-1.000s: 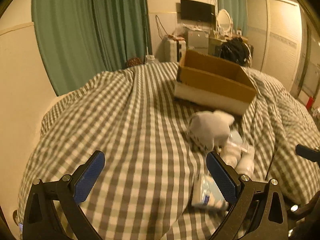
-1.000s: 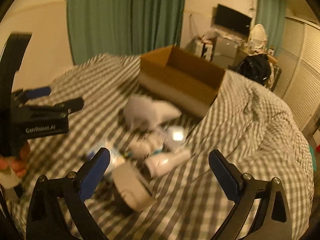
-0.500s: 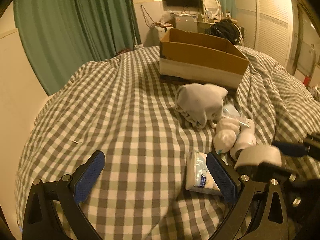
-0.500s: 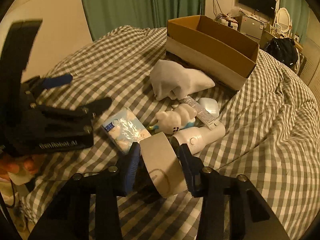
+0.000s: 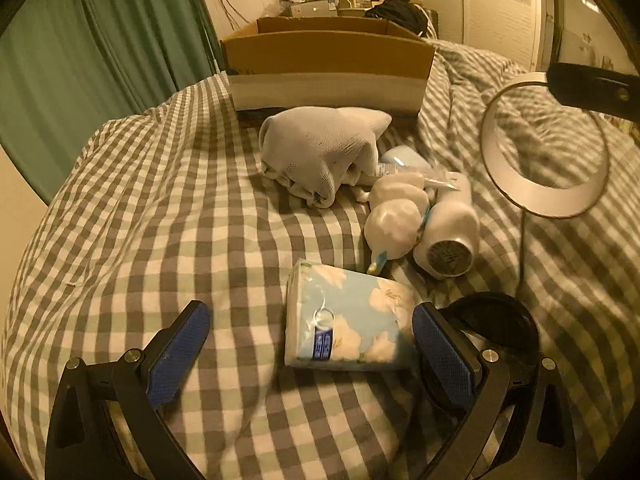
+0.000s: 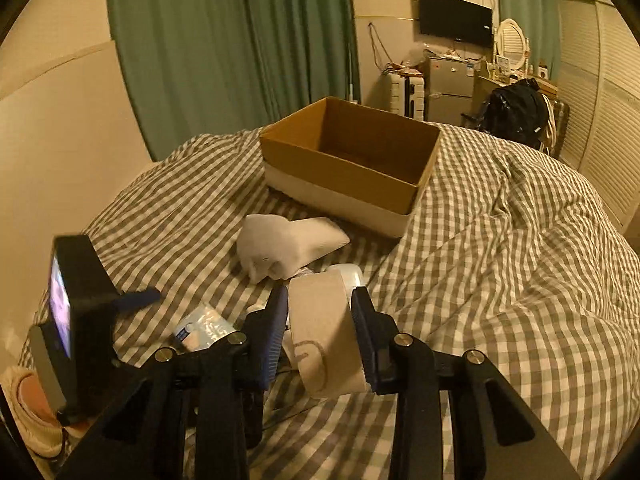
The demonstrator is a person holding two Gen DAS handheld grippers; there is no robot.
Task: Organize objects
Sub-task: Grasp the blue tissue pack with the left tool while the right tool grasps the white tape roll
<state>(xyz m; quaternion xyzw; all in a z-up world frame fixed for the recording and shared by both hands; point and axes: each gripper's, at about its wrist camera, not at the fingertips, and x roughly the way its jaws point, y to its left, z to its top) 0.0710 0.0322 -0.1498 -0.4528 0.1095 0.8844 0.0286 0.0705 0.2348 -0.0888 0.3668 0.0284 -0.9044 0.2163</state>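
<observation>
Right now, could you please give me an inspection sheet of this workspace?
Surface: rumpled checked duvet.
Job's things: open cardboard box, nothing seen inside; tape roll lifted.
Clutter: white cloth bag, plush toy, white bottle, tissue pack, black headphones.
Grippers: left gripper open, around the tissue pack; right gripper shut on the tape roll.
Cables: thin cable running to the headphones.
Surroundings: green curtains, wall TV.
</observation>
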